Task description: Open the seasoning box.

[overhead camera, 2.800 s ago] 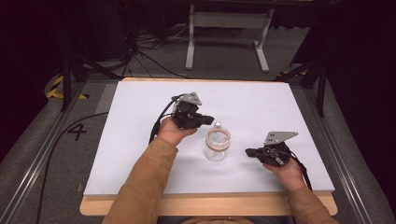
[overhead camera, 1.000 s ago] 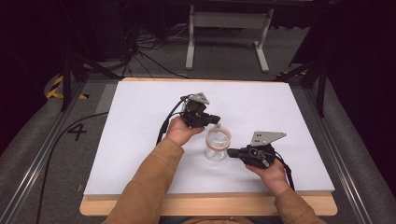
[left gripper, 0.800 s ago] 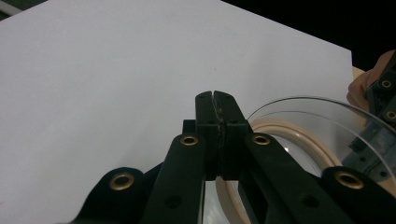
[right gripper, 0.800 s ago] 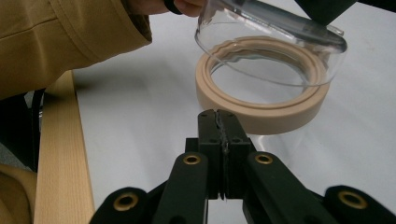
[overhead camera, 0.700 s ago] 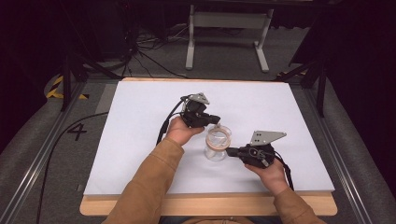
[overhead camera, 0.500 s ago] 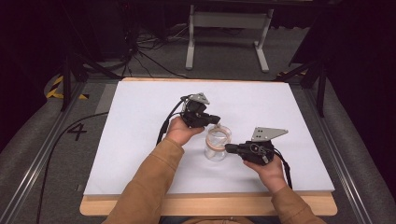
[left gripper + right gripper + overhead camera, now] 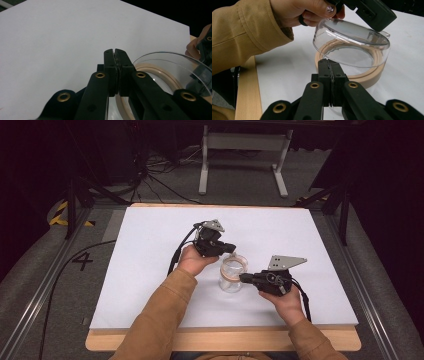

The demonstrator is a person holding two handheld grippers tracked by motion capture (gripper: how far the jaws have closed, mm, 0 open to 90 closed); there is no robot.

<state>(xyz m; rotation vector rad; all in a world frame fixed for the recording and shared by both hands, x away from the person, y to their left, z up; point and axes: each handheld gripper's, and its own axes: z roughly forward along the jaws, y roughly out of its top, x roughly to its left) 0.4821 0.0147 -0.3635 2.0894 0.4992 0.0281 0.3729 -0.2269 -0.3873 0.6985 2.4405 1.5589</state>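
Clear plastic jar [image 7: 231, 274]: stands upright mid-table on the white table [image 7: 150, 250], long axis vertical, mouth up, beige ring at rim; lid [image 7: 352, 31] tilted over it.
Left gripper [image 7: 227, 248]: hand behind jar, reaches to the lid's far edge; jaws look pressed together, have just been opening a little, nothing seen btw them.
Right gripper [image 7: 243, 278]: level, tips at jar's side; jaws pressed together.
Change vs. earlier: right hand came in from the right twd jar.

One clear jar [image 7: 231, 279] with one beige ring [image 7: 362, 77], one clear lid [image 7: 352, 32]. Two tongs: left tongs [image 7: 231, 248], right tongs [image 7: 243, 278]. One table [image 7: 150, 240].
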